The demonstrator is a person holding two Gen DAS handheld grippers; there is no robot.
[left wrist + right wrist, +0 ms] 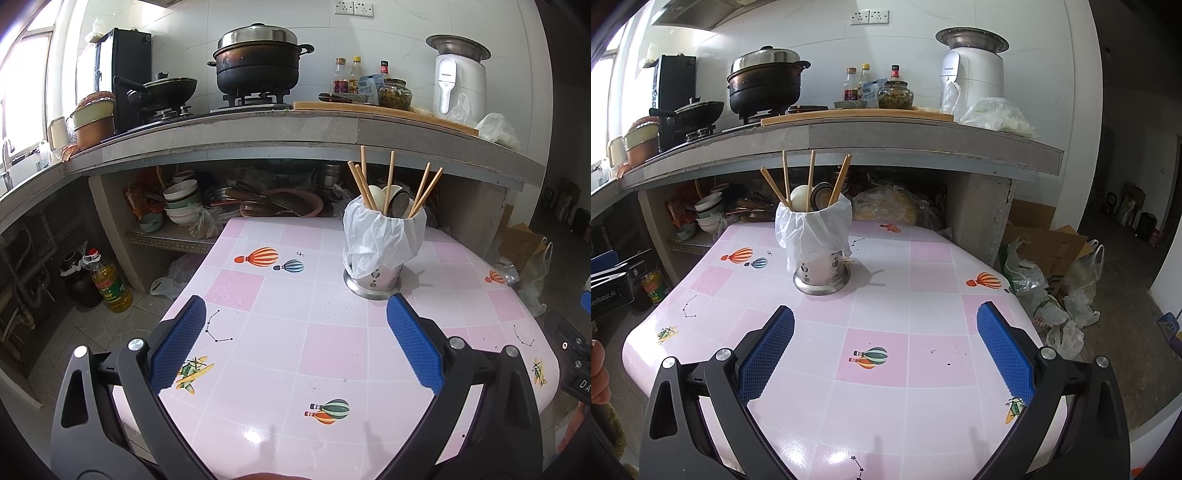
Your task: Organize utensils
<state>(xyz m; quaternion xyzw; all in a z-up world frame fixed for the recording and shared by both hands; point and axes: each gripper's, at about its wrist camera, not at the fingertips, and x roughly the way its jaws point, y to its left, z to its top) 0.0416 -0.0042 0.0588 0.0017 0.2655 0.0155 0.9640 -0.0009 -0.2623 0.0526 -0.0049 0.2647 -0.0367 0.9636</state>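
A steel utensil holder draped with a white plastic bag stands on the pink tiled table. Several wooden chopsticks and spoons stick up out of it. My left gripper hovers open over the table, the holder ahead and to the right. My right gripper is open too, with the holder ahead and to the left. Nothing lies between either pair of blue pads.
A concrete counter behind the table carries a black pot, a wok, bottles and a white appliance. Bowls and pans sit on the shelf below. An oil bottle stands on the floor at left; bags and boxes lie at right.
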